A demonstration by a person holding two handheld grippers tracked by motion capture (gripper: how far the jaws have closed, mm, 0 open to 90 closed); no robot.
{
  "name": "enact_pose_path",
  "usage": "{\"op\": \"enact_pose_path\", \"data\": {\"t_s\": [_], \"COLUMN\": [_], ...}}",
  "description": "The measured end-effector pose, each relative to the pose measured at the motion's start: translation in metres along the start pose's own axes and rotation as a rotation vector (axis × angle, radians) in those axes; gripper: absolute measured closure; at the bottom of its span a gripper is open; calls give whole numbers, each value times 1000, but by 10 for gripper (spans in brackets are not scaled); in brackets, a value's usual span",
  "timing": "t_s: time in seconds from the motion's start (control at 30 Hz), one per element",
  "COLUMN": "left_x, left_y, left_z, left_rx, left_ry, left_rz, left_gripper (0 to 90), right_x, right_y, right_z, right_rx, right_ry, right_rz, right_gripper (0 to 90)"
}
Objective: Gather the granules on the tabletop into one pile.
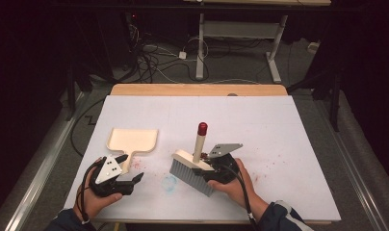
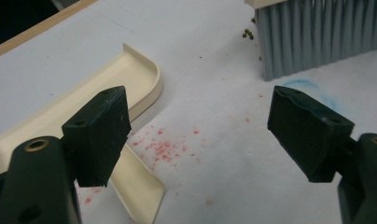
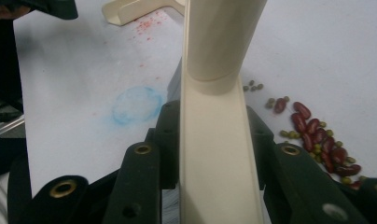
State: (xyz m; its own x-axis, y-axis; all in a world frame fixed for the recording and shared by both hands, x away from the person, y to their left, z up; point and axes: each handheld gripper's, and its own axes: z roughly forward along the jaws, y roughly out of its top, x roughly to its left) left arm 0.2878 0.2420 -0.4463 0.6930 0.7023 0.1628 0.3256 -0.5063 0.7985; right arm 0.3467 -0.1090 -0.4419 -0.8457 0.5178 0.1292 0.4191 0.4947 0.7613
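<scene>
High cam is sitting above the person's side, looking fwd and down over the whole table (image 1: 279, 125). Left gripper cam is looking close along its jaws at the dustpan (image 2: 130, 79) and brush bristles (image 2: 317, 37). Right gripper cam is facing down the brush (image 3: 214, 140), v. close. All three are sharing the blue smudge (image 3: 135, 105).

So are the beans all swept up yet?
Not yet. The right gripper is shut on the brush, its bristles down on the table. The beans lie loose beside it. The left gripper is open next to the dustpan, not holding it.
</scene>
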Motion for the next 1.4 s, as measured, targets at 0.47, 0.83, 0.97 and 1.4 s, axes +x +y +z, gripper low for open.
{"op": "enact_pose_path", "data": {"t_s": [0.47,0.83,0.97,1.4], "left_x": [-5,-6,-7,-8], "left_y": [1,0,1,3], "left_z": [5,6,8,15], "left_rx": [31,36,44,55], "left_ry": [-15,-15,-24,-31], "left_rz": [32,49,42,56], "left_gripper": [204,204,204,204], "right_x": [-16,-3,-16,-71], "right_y": [9,-16,-36,-33], "right_z": [-26,-81,-91,-61], "right_rx": [-16,32,66,29], "right_ry": [-39,145,198,275], "right_rz": [-56,-335,-370,-355], "right_gripper": [677,676,676,670]}}
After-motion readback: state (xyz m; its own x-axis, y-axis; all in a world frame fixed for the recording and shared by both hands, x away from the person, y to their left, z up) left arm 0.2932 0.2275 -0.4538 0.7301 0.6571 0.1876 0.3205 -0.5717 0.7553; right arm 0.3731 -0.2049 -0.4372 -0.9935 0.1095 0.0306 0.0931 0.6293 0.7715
